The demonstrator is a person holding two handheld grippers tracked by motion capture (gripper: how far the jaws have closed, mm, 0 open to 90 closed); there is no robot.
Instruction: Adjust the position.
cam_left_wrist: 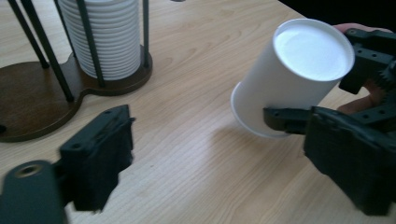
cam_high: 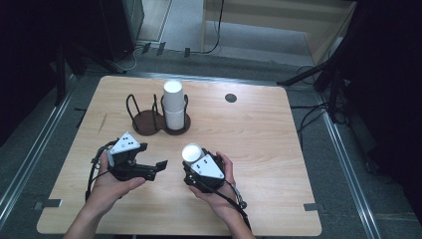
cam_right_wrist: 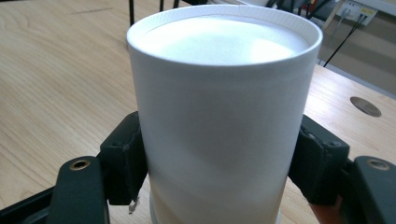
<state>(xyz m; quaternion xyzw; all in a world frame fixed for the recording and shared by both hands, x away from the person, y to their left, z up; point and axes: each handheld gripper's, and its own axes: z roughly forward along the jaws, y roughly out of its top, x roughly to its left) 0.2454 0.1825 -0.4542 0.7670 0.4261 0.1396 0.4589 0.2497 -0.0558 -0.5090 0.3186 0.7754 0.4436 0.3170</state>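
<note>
Right tongs (cam_high: 191, 162): closed on a white cup (cam_high: 192, 153), one jaw on each side of its wall. The cup is upside down, flat bottom up, rim (cam_left_wrist: 252, 126) low over the surface (cam_high: 259, 149), toward the near edge around its middle.
Left tongs (cam_high: 158, 166): open and empty, jaws wide apart, just beside the cup on its left and pointing at it.
Cup in the right gripper view (cam_right_wrist: 219, 116): it stands between the jaws and leans a little; whether the rim touches the wood cannot be told.
Step in hand: judged a hand-over or a turn of the cup between the two tongs.
Doing it well: bring the left tongs onto the wall above the right jaws and squeeze lightly, since a thin cup likely dents. Release the right side only once the left grip is firm.
Holder (cam_high: 149, 122): a dark two-bay wire stand near the far edge, left of centre.
Stack (cam_high: 173, 102): nested white cups in its right bay; the left bay is bare.
Grommet (cam_high: 230, 98): a dark round hole by the far edge.
In the way: the holder's upright wires (cam_left_wrist: 88, 46) ring each bay, so a cup probably has to enter from straight above.
</note>
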